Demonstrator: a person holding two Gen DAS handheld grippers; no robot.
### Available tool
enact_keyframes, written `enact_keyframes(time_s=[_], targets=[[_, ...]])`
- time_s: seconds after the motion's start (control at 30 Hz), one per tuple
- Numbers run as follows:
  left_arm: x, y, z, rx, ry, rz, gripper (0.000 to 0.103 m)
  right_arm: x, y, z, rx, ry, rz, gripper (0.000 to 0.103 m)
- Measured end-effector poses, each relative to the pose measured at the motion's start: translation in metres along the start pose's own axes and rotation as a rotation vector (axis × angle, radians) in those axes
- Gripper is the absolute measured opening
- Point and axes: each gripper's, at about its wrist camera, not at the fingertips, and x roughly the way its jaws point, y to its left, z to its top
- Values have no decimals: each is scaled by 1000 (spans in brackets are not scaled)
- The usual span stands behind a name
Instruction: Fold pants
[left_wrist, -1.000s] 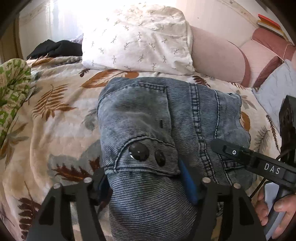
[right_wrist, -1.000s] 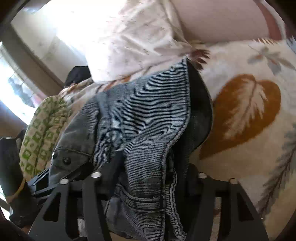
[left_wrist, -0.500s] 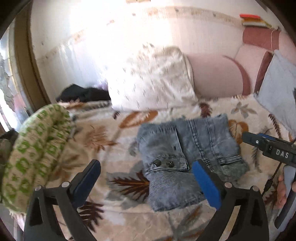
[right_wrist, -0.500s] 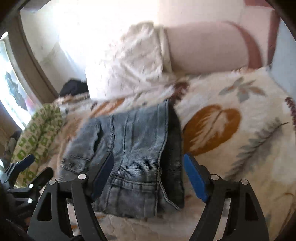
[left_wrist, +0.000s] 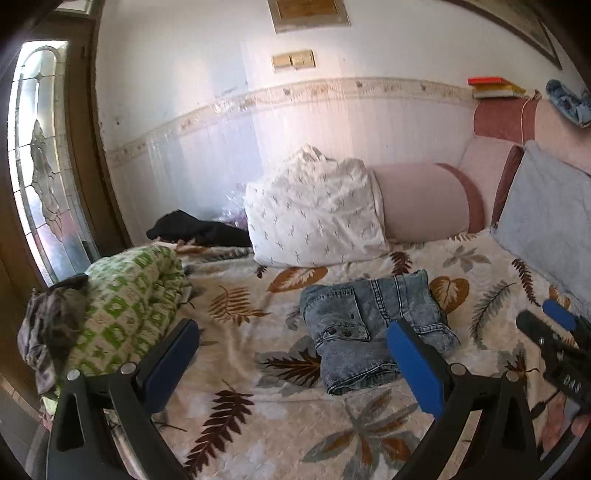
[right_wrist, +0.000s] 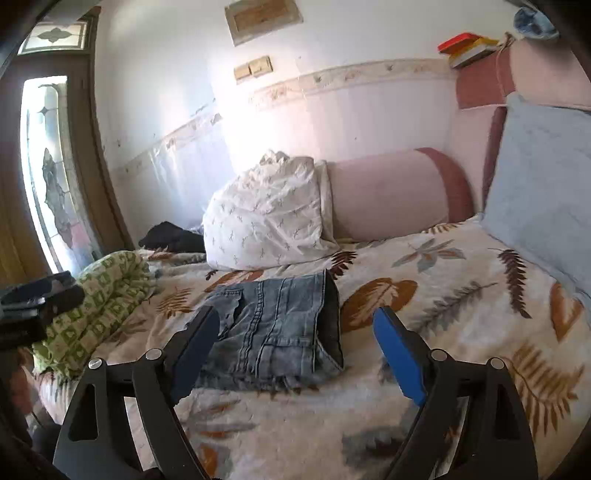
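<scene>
The blue denim pants (left_wrist: 373, 325) lie folded in a compact stack on the leaf-patterned blanket (left_wrist: 236, 373); they also show in the right wrist view (right_wrist: 277, 328). My left gripper (left_wrist: 291, 363) is open and empty, held back from the pants and above the blanket. My right gripper (right_wrist: 295, 350) is open and empty too, pulled back from the near edge of the pants. The right gripper also shows at the right edge of the left wrist view (left_wrist: 554, 332).
A white pillow (left_wrist: 314, 218) and a pink bolster (left_wrist: 424, 201) lie behind the pants by the wall. A green patterned quilt (left_wrist: 129, 306) is bunched at the left. A grey-blue cushion (left_wrist: 546, 218) leans at the right. Dark clothing (left_wrist: 195, 229) lies at the back left.
Both grippers were shut on the pants a second ago; they have opened, let go and drawn back and up. The folded pants now lie free on the blanket.
</scene>
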Motion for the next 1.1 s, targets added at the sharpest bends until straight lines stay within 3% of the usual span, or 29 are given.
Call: enact_keyframes(time_s=[0.33,0.6,0.87,1.1], targets=[[-57,26,2,-27,-93,17,103,-64,45,-6,-85,-96,13,86],[-72,38,2,-51,-115,41,103,-103,84,5,-163,-200,47,87],[-69,43,0,-72,-94,69,103,-114,109,11,-237,-243,86,87],[-62,49,-1,-81,-76,99,103,-106,114,10,-237,-223,107,88]])
